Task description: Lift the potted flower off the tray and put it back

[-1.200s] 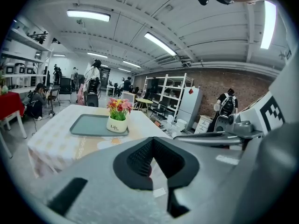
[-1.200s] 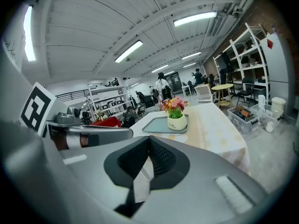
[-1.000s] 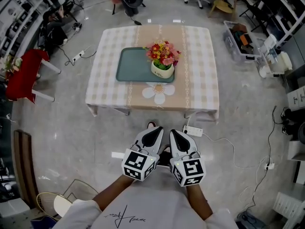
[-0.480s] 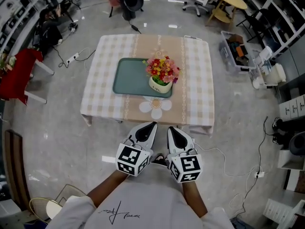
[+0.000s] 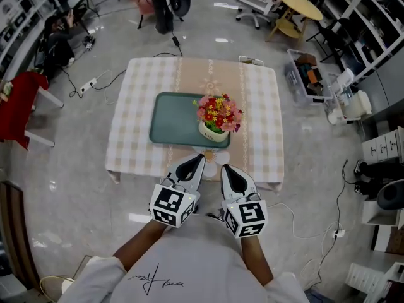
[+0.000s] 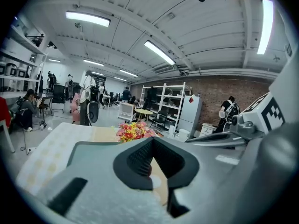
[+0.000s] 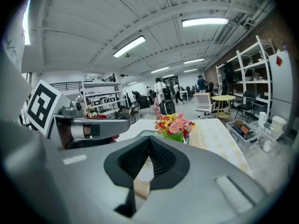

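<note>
A white pot of red, pink and yellow flowers (image 5: 218,118) stands at the right front corner of a teal tray (image 5: 173,120) on the checked table (image 5: 129,131). The same flowers (image 6: 134,131) show ahead in the left gripper view, and in the right gripper view the flowers (image 7: 174,125) stand just beyond the jaws. My left gripper (image 5: 197,161) and right gripper (image 5: 225,170) hover side by side at the table's near edge, short of the pot. Both are shut with nothing between the fingers.
A red chair (image 5: 16,109) stands left of the table. A clear bin (image 5: 303,74) and a round wooden table (image 5: 302,6) are at the right back. Cables and a power strip (image 5: 95,79) lie on the floor. White shelves (image 6: 163,101) and people fill the far room.
Both grippers have travelled forward from over the floor to the table's near edge, staying shut. The table and pot now sit closer in the head view.
</note>
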A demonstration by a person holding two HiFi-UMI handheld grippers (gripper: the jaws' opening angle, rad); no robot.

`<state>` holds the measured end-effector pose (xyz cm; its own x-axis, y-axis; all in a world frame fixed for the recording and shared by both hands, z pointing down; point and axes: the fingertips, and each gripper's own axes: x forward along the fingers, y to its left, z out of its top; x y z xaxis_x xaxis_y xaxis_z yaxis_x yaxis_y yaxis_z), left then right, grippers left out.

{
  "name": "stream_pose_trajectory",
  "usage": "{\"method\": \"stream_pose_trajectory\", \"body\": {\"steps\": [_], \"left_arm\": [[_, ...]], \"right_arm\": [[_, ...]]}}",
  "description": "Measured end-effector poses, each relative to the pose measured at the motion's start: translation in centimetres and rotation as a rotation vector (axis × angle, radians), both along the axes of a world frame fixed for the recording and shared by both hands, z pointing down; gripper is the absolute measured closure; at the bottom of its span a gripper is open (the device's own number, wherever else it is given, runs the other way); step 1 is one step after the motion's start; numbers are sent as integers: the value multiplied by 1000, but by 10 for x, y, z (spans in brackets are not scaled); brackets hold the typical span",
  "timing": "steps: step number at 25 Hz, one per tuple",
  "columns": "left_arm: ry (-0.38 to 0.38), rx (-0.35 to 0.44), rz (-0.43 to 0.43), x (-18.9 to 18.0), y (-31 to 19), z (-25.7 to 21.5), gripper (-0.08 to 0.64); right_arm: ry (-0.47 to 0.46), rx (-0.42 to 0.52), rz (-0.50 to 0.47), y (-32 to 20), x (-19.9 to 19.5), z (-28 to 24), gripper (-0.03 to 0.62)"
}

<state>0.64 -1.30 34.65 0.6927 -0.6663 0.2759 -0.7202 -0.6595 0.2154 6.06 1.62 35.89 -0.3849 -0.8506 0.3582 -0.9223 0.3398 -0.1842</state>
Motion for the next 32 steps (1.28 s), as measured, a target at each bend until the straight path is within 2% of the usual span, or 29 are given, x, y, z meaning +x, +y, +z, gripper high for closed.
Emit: {"method": "stream_pose_trajectory", "body": {"steps": [7,12,18,21,26,32], "left_arm": [[-21,-24,66,-15,-48,11,563],[46,-64,123,-20,-39,15,563],[-5,-56,144,-25,-81,37,563],[-20,-51,137,-27,-85,47,563],[-60,-76,135,-24,-82,71,563],[-46,-98,167,-8,-101,95,563]], "right_arm": [[21,-30,50,-49,-17,6,589],[57,-48,61,-44,-27,25,589],[63,-93,93,-80,-29,46,583],[48,-114,141,-83,-21,60,580],[25,-145,161,-84,-13,83,580],[66,-131,155,-99,-1,97,578]]}}
